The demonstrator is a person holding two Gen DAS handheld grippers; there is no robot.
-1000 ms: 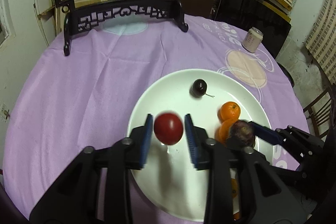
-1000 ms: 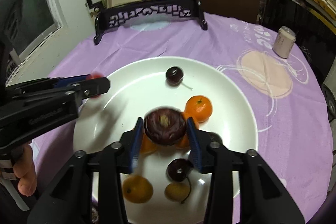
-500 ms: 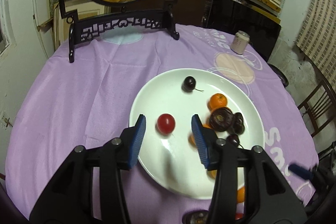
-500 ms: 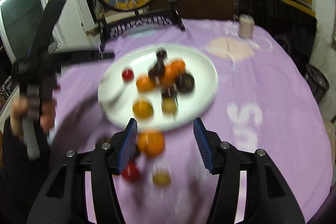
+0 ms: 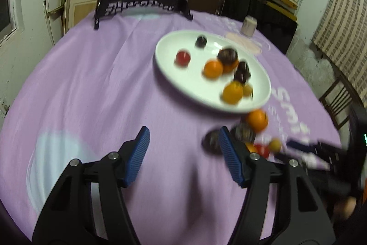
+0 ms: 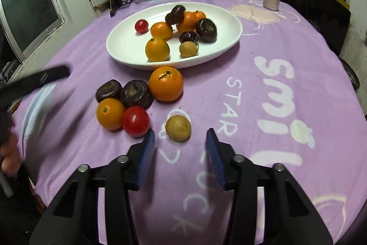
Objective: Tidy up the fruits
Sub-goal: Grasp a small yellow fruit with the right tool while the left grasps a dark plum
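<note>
Reaching for the next loose fruit to plate.

Left wrist view: my left gripper (image 5: pixel 183 153) is empty, its jaws opening over bare purple cloth (image 5: pixel 96 93); the loose fruit lies at three o'clock, the white plate (image 5: pixel 169 66) at one. Right wrist view: my right gripper (image 6: pixel 180 148) is closing, gripping nothing; the tan fruit (image 6: pixel 178 128) sits just ahead at twelve, so I should centre on it before squeezing and avoid nudging the red tomato (image 6: pixel 135 121) at ten.

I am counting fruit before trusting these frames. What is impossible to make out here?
- Left wrist view: loose fruit on the cloth is motion-blurred, partly behind the left gripper finger.
- Same view: right gripper smeared, cut by the edge.
- Right wrist view: plate pile overlaps, hiding rear fruit.
</note>
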